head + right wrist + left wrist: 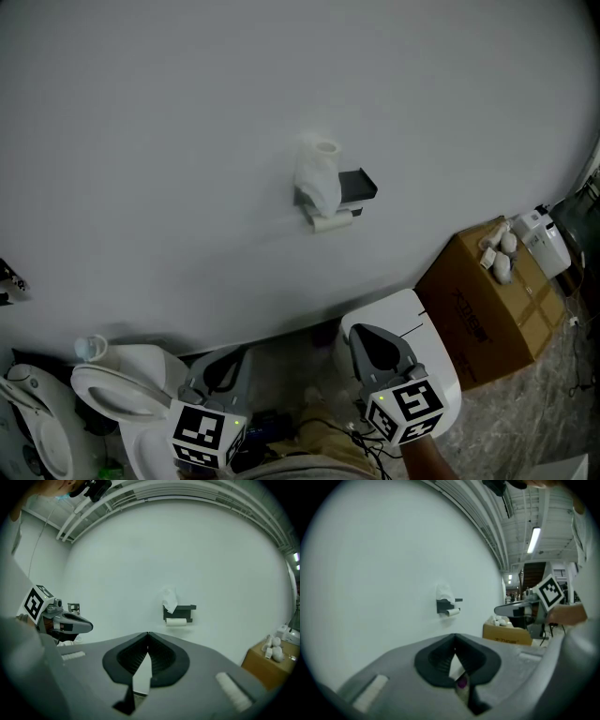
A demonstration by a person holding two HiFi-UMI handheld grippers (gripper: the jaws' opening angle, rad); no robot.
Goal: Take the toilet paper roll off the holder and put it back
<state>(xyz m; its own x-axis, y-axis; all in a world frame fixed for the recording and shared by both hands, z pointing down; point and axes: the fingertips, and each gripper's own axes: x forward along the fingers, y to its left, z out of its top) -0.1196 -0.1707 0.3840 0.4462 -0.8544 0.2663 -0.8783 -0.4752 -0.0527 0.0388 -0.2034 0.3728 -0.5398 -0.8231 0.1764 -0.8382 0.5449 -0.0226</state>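
Observation:
A black holder point(354, 190) is fixed to the white wall, with a white toilet paper roll point(332, 222) on its lower bar and loose paper point(317, 178) bunched over its top. The right gripper view shows the same holder point(180, 612), roll point(176, 621) and paper point(169, 599) straight ahead and well away. In the left gripper view the holder point(447, 605) is small and distant. My left gripper point(225, 366) and right gripper point(373, 339) are low in the head view, far below the holder. Both are shut and hold nothing, their jaws meeting in a closed line point(454, 637) point(148, 633).
A white toilet bowl point(112, 386) stands at lower left. A white rounded fixture point(433, 349) lies under the right gripper. A cardboard box point(487, 305) at right carries small white items point(497, 255), and a white device point(544, 239) sits by it. The wall around the holder is bare.

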